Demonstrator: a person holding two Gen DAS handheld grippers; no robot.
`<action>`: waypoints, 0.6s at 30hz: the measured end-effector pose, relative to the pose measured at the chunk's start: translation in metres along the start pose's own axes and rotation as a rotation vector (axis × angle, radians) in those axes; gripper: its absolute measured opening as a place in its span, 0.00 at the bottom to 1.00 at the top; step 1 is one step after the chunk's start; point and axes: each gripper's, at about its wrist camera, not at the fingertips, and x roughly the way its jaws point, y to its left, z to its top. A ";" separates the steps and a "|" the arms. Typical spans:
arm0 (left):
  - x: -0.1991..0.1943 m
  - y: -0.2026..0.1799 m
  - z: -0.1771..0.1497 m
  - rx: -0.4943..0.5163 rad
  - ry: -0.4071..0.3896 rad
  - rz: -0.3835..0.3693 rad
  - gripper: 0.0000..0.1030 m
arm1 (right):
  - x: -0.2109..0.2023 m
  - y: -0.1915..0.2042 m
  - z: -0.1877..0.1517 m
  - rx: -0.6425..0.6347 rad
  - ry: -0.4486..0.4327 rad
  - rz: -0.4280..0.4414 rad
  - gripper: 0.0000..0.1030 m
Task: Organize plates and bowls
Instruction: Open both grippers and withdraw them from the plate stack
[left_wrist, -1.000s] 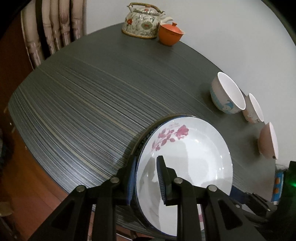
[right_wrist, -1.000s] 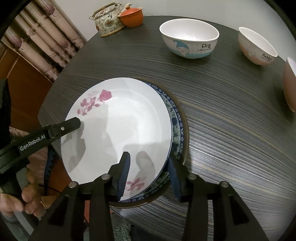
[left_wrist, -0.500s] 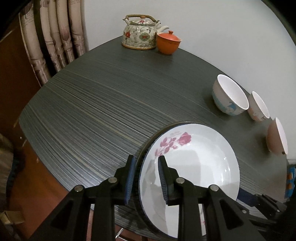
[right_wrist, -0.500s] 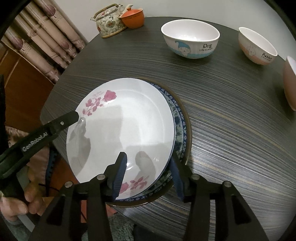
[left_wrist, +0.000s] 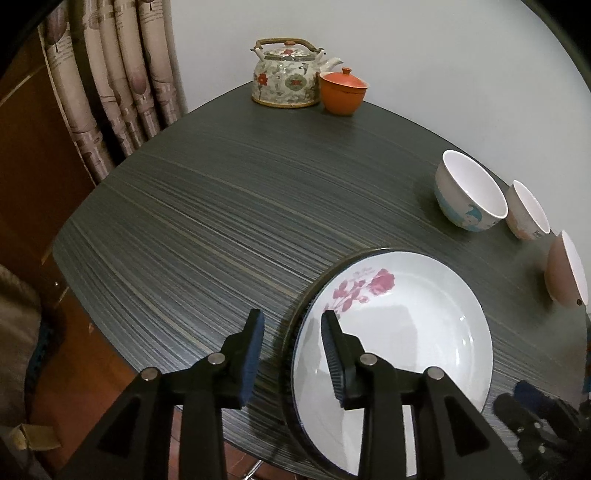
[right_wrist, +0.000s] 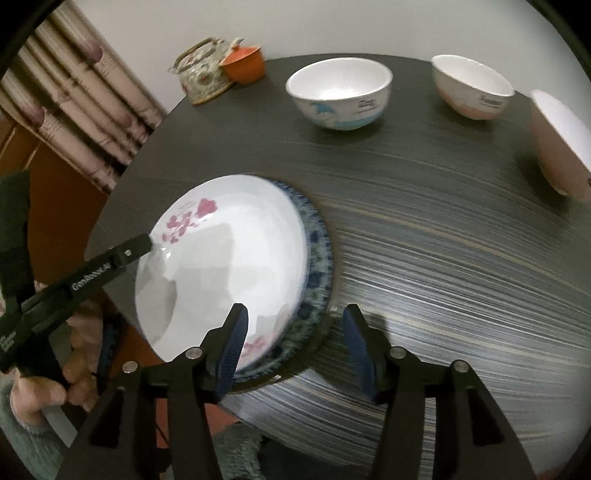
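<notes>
On the dark striped table (left_wrist: 221, 206), our left gripper (left_wrist: 291, 341) stands spread astride the white rose-printed plate's (left_wrist: 406, 332) rim — we should back away level. From the right, our right gripper (right_wrist: 295, 341) gapes too — the plate rests on the blue-patterned plate (right_wrist: 317, 266).

Bare table (left_wrist: 207, 229) lies open left of the plate stack (left_wrist: 399, 332). Three bowls (right_wrist: 340, 92) line the far right; teapot (left_wrist: 286, 79) and orange cup (left_wrist: 341, 92) block the far corner.
</notes>
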 end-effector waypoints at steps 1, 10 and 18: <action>0.000 0.000 0.000 0.000 0.000 0.003 0.33 | -0.003 -0.003 -0.001 0.004 -0.010 -0.016 0.50; -0.001 0.003 -0.001 -0.009 -0.007 0.024 0.33 | -0.018 -0.027 -0.012 0.025 -0.068 -0.128 0.54; -0.005 0.000 -0.002 -0.014 -0.023 0.037 0.33 | -0.023 -0.044 -0.017 0.066 -0.068 -0.158 0.54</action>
